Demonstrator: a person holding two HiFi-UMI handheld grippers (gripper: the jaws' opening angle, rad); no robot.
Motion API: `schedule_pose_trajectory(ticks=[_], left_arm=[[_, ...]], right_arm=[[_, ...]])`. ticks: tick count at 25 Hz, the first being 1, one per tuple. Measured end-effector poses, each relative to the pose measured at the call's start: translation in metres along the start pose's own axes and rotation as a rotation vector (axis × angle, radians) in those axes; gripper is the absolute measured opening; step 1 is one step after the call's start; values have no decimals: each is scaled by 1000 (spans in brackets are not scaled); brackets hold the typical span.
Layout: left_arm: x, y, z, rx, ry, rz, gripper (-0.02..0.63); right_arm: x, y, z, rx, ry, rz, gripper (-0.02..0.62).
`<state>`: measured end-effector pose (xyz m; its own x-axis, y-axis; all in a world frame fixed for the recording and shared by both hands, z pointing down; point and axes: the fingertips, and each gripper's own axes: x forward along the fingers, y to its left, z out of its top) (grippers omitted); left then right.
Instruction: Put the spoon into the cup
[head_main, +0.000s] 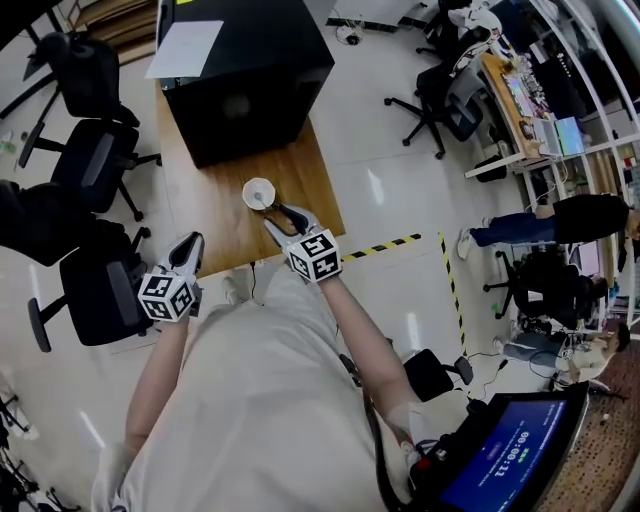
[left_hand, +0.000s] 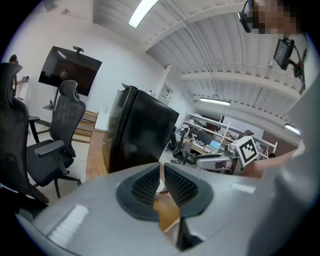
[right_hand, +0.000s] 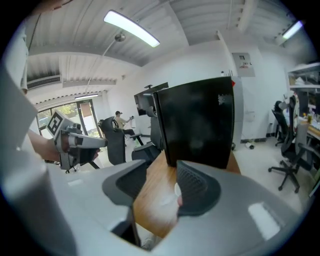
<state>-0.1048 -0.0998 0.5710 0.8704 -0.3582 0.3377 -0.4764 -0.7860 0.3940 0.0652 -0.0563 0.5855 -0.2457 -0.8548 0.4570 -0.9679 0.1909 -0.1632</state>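
1. Your wooden table (head_main: 215, 215) has the white cup (head_main: 259, 192) standing upright near its front edge, toward the right corner, open mouth up.
2. You see the cup in the head view as a small round rim with a pale inside. A thin darker streak lies at its lower right rim, too small to identify.
3. In the right gripper view only a sliver of the cup shows, white, at the inner edge of the right-hand pad (right_hand: 197, 187), with something pinkish just below it that can't be made out.
4. Your right gripper (head_main: 283, 218) points at the cup from just in front of it, fingertips near the rim. Whether they touch it cannot be told.
5. Its jaws stand well apart. Bare table wood fills the gap, and nothing is gripped.
6. Your left gripper (left_hand: 160, 167) is held off the table's front left corner, well apart from the cup.
7. Its ribbed pads (left_hand: 177, 185) meet at the tips, leaving only a thin wedge of a gap lower down, and they hold nothing.
8. Behind the cup a large black box (head_main: 245, 80) sits on the table with a white sheet of paper (head_main: 185, 48) on top.
9. Black office chairs (head_main: 90, 150) stand to your left, and yellow-and-black tape (head_main: 385, 246) runs across the floor to your right.
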Motion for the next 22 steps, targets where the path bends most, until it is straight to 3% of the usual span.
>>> schedule_pose_trajectory(ticks=[9, 22], left_arm=[[13, -38, -10, -20, -9, 75, 6], [34, -172, -47, -5, -19, 131, 6]], right_arm=[[-55, -30, -2, -9, -54, 46, 187], [-187, -111, -56, 24, -85, 59, 186]])
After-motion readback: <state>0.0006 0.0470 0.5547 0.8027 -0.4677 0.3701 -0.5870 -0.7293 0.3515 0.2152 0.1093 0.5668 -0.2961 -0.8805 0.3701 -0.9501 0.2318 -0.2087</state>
